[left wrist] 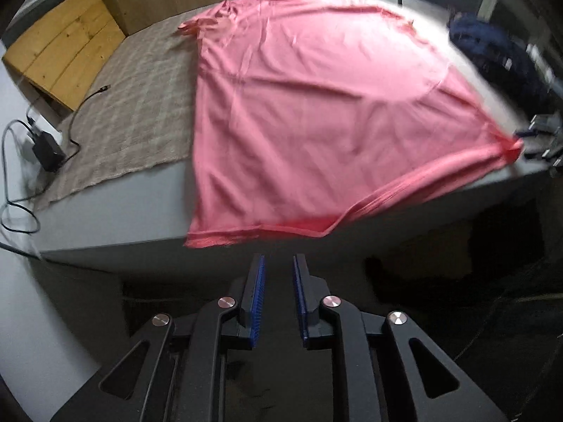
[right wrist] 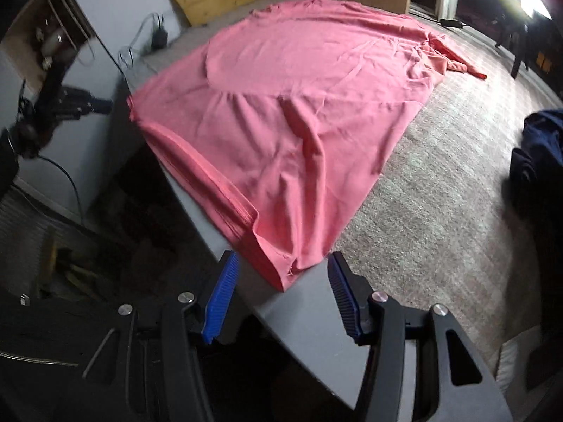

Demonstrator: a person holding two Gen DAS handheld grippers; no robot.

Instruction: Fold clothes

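Grey table (left wrist: 105,225) fills both views, mostly covered by a beige woven cloth (left wrist: 140,105).

Pink short-sleeved T-shirt (left wrist: 316,112) lies spread flat on the table, centre of the left wrist frame; its hem runs along the near table edge and slightly overhangs it. One sleeve is bunched at upper left of that frame. In the right wrist frame the hem corner of the same shirt (right wrist: 281,147) sits low centre, at the table edge.

Pale wooden plank box (left wrist: 63,45), upper left. Dark blue garment heap (right wrist: 538,161), right edge. Black power adapter with cable (left wrist: 47,151), left edge.

Left gripper (left wrist: 278,281): blue-padded fingers narrowly parted, empty, just short of the hem.

Right gripper (right wrist: 281,281): fingers wide apart, straddling the hem corner; contact cannot be judged, likely none.
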